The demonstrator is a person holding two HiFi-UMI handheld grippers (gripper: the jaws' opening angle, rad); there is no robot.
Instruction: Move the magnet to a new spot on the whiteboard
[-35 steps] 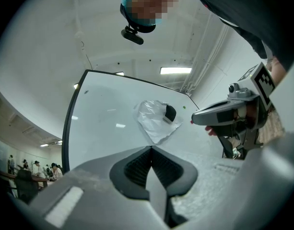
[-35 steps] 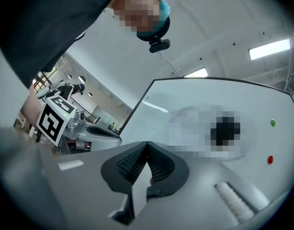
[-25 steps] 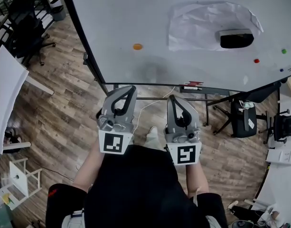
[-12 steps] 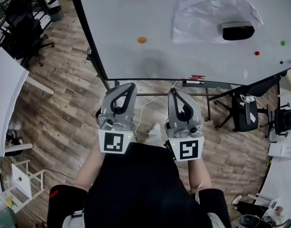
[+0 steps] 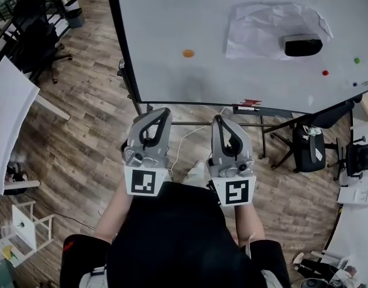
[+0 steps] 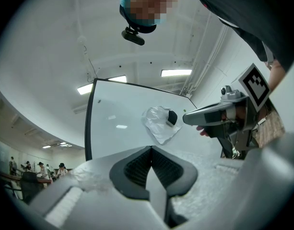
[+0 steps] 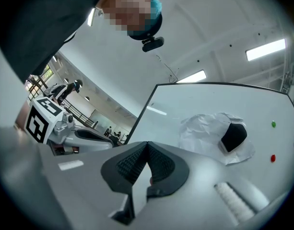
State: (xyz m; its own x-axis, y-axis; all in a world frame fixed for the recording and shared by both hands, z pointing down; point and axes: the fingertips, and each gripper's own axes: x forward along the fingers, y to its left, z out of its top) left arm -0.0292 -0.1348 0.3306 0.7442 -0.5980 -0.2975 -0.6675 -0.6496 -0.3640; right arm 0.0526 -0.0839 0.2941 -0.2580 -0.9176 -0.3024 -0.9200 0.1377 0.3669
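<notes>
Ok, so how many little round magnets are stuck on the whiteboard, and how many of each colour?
Orange magnet: 1
Red magnet: 1
Green magnet: 1
Blue magnet: 1 (tiny, near the edge)
Total: 4

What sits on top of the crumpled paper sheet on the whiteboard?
A black block, likely an eraser, sits on the crumpled paper's right part. Anything under the paper is covered.
</notes>
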